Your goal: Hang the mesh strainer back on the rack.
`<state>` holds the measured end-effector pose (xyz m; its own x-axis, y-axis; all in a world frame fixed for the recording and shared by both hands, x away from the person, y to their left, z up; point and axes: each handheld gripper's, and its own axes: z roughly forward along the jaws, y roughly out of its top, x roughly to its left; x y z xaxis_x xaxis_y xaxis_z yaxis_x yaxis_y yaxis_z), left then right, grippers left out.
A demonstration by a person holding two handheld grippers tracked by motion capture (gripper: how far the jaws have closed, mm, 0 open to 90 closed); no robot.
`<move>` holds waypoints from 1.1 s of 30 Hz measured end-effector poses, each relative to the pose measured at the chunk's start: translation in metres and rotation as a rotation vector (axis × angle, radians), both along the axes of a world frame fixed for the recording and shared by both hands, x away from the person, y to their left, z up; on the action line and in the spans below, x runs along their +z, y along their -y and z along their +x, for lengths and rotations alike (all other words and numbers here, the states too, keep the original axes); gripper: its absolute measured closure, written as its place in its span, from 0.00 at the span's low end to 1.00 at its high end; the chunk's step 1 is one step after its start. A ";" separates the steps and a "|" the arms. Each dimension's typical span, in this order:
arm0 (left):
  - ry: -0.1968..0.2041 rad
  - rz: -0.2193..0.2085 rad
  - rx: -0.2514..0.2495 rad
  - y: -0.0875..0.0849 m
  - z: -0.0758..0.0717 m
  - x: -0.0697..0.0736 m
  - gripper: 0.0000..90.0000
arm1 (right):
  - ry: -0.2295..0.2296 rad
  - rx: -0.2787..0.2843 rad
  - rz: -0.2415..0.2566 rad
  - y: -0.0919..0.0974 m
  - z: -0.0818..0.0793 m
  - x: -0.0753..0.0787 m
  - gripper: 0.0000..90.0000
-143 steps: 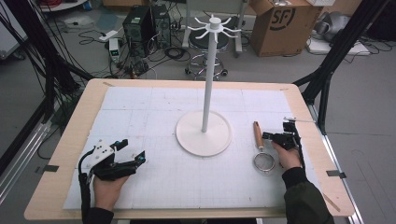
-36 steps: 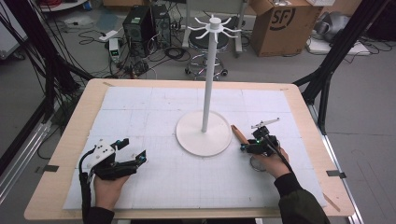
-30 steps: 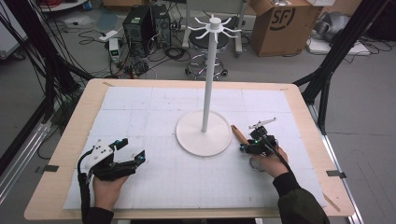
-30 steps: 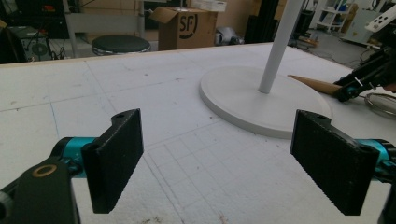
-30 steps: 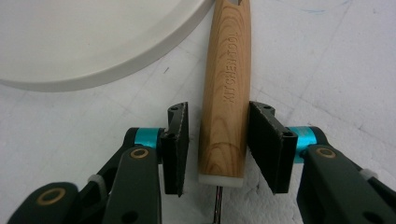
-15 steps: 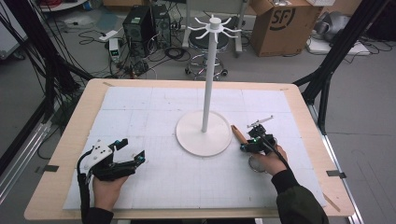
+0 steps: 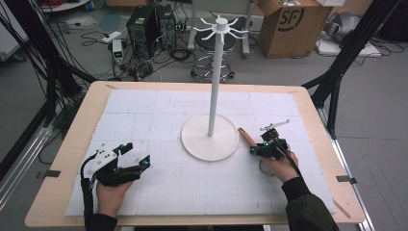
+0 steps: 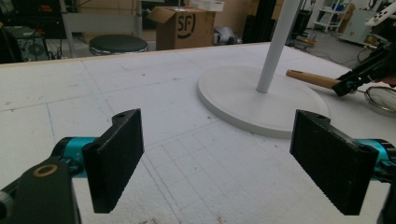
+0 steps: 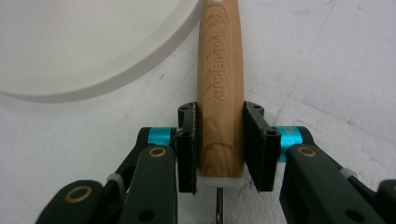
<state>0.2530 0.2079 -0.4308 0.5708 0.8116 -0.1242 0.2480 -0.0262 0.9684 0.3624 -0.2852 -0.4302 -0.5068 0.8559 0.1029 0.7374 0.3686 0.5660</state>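
A strainer with a wooden handle (image 7: 246, 136) lies on the white mat just right of the white stand's round base (image 7: 202, 144). Its handle (image 9: 219, 70) is stamped "KITCHEN TOOL" and points toward the base. My right gripper (image 9: 219, 112) has just been closing, and its pads now sit against both sides of the handle near its white end. In the high view this gripper (image 7: 255, 150) covers the handle's near end, while the hand hides much of the wire ring (image 7: 263, 168). My left gripper (image 7: 137, 155) rests at the front left, wide open (image 8: 219, 154), holding nothing.
The stand's tall white pole (image 7: 214, 82) rises from the base and carries hook arms at the top. Table edges of light wood (image 7: 72, 144) frame the mat. Behind the table are a cardboard box (image 7: 288, 24), a stool and cables on the floor.
My right gripper came in from the strainer's right side onto its handle. The handle has swung to point at the stand base. My left gripper stayed put.
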 end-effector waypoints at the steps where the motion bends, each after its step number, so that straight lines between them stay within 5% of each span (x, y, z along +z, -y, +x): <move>1: 0.000 0.000 0.000 0.000 0.000 0.000 0.20 | 0.010 0.000 -0.002 0.001 -0.001 0.001 0.76; 4: -0.002 0.001 0.001 0.000 0.000 0.000 0.20 | 0.031 -0.014 0.031 0.007 -0.003 0.007 0.76; 15: 0.001 -0.002 -0.001 0.000 0.000 0.000 0.20 | 0.181 -0.062 0.294 0.027 -0.015 0.034 0.76; 21: -0.001 0.004 -0.004 0.001 0.000 0.000 0.20 | 0.299 -0.043 0.446 0.031 -0.023 0.049 0.76; 30: -0.001 0.001 -0.002 0.001 0.000 0.000 0.20 | 0.512 0.027 0.594 0.025 -0.036 0.079 0.76; 33: 0.000 -0.001 -0.005 0.001 -0.001 0.000 0.20 | 0.550 0.034 0.633 0.022 -0.039 0.089 0.76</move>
<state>0.2525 0.2069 -0.4303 0.5749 0.8086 -0.1250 0.2480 -0.0266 0.9684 0.3236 -0.3069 -0.3408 -0.6497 0.7031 0.2888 0.2897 -0.1223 0.9493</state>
